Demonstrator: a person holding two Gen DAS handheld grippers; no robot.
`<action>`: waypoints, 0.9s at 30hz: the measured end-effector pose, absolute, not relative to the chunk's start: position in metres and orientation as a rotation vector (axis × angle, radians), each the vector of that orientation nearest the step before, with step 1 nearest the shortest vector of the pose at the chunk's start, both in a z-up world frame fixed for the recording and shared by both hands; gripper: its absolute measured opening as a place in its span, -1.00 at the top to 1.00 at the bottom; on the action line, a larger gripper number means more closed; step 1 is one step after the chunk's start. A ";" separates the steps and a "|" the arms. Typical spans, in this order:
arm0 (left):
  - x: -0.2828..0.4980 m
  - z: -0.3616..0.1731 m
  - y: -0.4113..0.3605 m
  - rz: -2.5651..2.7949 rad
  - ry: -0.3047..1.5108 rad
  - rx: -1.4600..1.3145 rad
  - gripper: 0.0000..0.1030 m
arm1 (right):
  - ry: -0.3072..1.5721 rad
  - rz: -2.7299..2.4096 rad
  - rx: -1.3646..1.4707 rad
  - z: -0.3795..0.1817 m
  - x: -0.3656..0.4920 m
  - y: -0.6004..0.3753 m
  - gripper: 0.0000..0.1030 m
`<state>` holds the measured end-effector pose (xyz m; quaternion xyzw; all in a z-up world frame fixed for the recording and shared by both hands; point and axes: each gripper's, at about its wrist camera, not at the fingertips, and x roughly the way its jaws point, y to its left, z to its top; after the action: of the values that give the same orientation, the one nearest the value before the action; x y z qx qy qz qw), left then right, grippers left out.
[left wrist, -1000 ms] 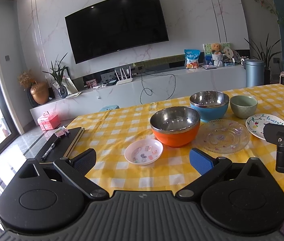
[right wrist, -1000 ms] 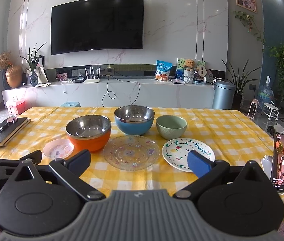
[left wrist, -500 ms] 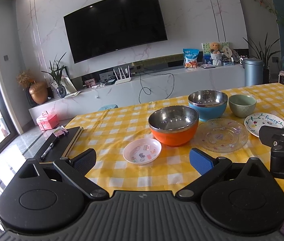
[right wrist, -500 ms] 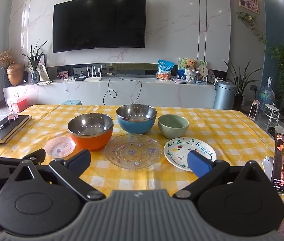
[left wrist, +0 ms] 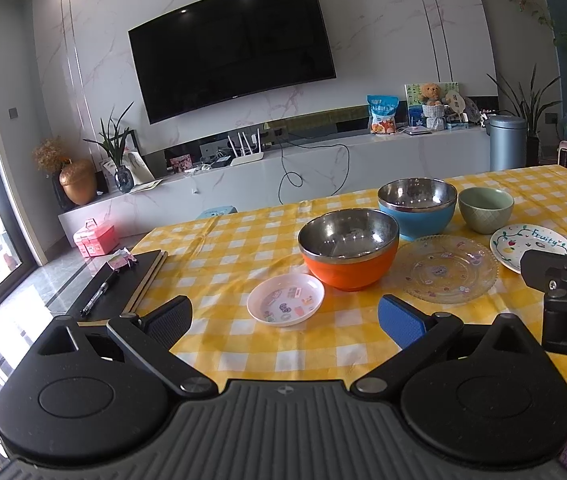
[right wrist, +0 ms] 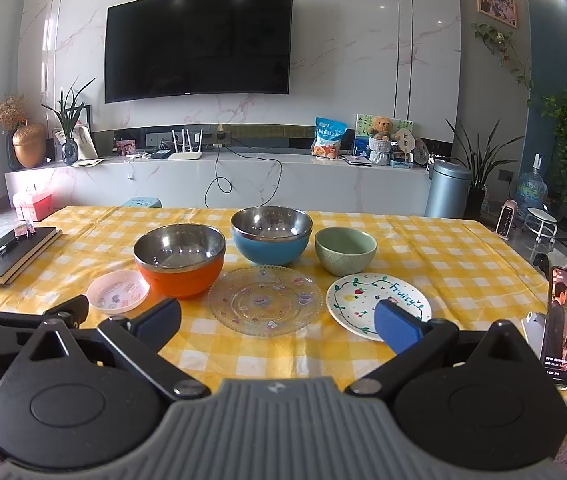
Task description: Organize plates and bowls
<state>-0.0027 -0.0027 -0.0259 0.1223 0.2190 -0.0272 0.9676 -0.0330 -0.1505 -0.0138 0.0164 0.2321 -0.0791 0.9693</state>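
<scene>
left gripper (left wrist: 283,316): fingers spread wide, nothing between, held level and low | right gripper (right wrist: 277,318): fingers spread wide, nothing between, level, just beside the left

Both wrist views look from the near table edge toward the TV (right wrist: 199,42), sharing the orange bowl (left wrist: 349,254); the left stands further left.

Three bowls (right wrist: 179,264); three plates (right wrist: 265,300); two tongs (right wrist: 277,318); one phone (right wrist: 564,327).

Black grippers (left wrist: 283,316) — blue-padded jaws, ribbed grey housings
</scene>
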 end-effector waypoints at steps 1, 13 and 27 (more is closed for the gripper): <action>-0.002 -0.023 -0.002 -0.057 0.442 0.248 -1.00 | 0.469 -0.161 0.034 -0.014 -0.033 -0.151 -0.95; -0.006 -0.035 -0.004 -0.058 0.445 0.248 -1.00 | 0.473 -0.165 0.034 -0.014 -0.032 -0.151 -0.95; -0.005 -0.035 -0.004 -0.059 0.449 0.249 -1.00 | 0.474 -0.165 0.035 -0.015 -0.031 -0.152 -0.95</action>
<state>-0.0046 -0.0041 -0.0348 0.1231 0.2220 -0.0292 0.9668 -0.0315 -0.1519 -0.0149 0.0175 0.2345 -0.0816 0.9685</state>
